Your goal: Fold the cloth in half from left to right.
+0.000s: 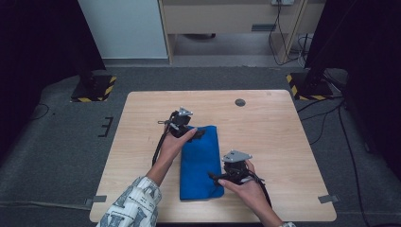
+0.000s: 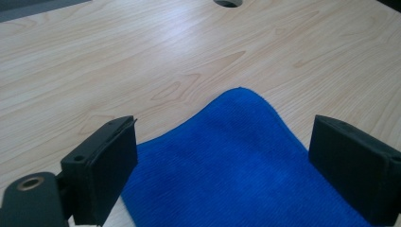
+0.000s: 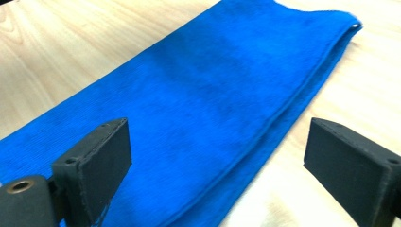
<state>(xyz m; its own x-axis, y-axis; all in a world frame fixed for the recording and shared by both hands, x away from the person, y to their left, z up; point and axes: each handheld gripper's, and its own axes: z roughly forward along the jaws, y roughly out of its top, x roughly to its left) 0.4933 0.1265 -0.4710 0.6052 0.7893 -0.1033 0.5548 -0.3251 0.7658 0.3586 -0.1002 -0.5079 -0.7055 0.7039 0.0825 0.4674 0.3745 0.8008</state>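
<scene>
Left gripper (image 1: 185, 126) sits at the far end of the blue cloth (image 1: 201, 163), left hand (image 1: 174, 144) wrapped around it, forearm in a patterned sleeve (image 1: 135, 208) coming in from the bench's near edge. Jaws wide apart, nothing clamped; in the left gripper view the cloth's (image 2: 236, 165) rounded far corner lies flat between and below them, pads not touching it.

Right gripper (image 1: 226, 176) is at the cloth's right edge near its near end, right hand (image 1: 246, 187) under it, grey three-cornered plate (image 1: 236, 155) on top. Jaws also wide apart, empty; right gripper view shows the folded cloth (image 3: 198, 104) running away diagonally under the opening.

Bench (image 1: 274, 142): light wood grain, a round cable hole (image 1: 240, 102) toward the far edge, right of centre. Tape tabs at the near corners. Grey carpet floor (image 1: 56, 156) around it, yellow-black striped stand bases (image 1: 93, 89) off both far corners, cables (image 1: 326, 113) trailing on the right.

Cloth: bright blue, fine ribbed pile, folded into a long narrow rectangle, layered edge visible along one long side. It lies flat around bench centre, long axis running from near edge toward far edge.
</scene>
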